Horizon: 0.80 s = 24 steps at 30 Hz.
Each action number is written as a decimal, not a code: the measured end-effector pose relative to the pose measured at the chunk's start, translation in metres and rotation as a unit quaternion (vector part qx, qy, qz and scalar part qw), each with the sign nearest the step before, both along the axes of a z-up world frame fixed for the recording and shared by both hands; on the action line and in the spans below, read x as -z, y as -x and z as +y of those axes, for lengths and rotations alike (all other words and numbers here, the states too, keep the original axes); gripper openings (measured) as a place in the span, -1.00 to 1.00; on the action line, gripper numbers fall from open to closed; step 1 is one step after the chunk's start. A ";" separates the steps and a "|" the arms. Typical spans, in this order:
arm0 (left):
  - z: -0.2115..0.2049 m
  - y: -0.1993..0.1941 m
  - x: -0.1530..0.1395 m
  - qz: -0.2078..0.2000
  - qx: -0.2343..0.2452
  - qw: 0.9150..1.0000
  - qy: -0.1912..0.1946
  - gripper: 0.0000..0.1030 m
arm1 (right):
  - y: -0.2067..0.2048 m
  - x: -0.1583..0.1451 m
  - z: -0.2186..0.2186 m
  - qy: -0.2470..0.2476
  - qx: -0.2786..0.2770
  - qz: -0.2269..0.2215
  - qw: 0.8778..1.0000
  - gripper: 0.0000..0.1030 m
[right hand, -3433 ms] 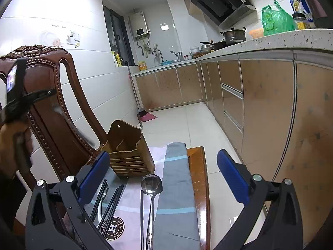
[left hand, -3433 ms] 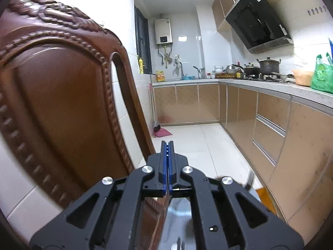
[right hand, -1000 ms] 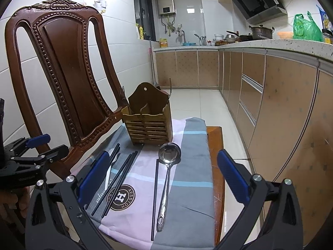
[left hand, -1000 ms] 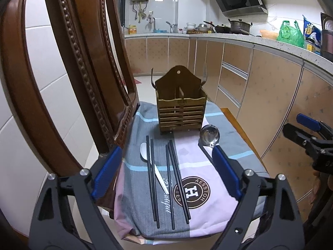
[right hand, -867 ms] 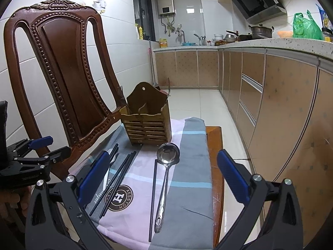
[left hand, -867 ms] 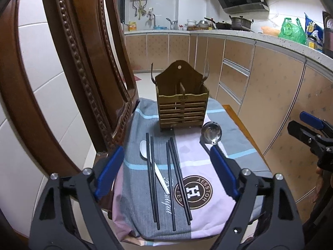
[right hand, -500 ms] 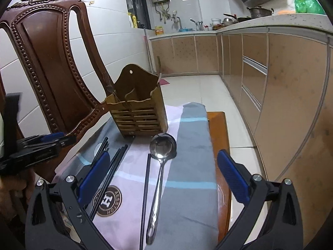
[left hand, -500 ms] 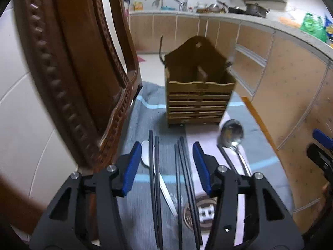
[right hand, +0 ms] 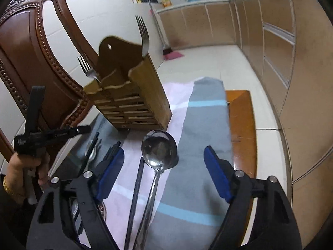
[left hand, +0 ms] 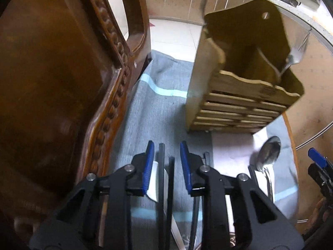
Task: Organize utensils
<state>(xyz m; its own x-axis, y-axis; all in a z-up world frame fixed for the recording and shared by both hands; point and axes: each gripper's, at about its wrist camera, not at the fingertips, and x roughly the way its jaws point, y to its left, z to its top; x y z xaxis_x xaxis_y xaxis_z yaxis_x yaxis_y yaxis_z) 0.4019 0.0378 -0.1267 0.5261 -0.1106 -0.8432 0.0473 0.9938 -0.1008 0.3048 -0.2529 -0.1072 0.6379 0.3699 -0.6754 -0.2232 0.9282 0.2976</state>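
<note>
Holder (left hand: pixel 243 87) of slatted wood fills the upper right, ladle (right hand: pixel 159 148) lies mid-frame inside my closing, empty right gripper (right hand: pixel 164 173), and my left gripper (left hand: pixel 166 164) closes around two untouched black chopsticks (left hand: pixel 161 179), so I'd pinch both squarely together.

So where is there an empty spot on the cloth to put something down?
The grey strip of cloth right of the ladle, up to the wooden edge, is bare. So is the patch between the chair back and the utensil holder. It is crowded around the chopsticks.
</note>
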 end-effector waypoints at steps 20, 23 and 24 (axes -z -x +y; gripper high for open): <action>-0.023 -0.032 0.033 0.029 0.007 0.999 -0.037 -0.87 | -0.060 0.042 0.013 -0.008 -0.046 0.051 0.998 0.15; -0.020 -0.032 0.024 0.017 0.008 0.999 -0.029 -0.87 | -0.071 0.053 0.016 -0.015 -0.054 0.075 0.996 -0.02; -0.020 -0.029 0.022 0.013 0.009 0.999 -0.029 -0.87 | -0.074 0.057 0.018 -0.016 -0.060 0.084 0.995 -0.21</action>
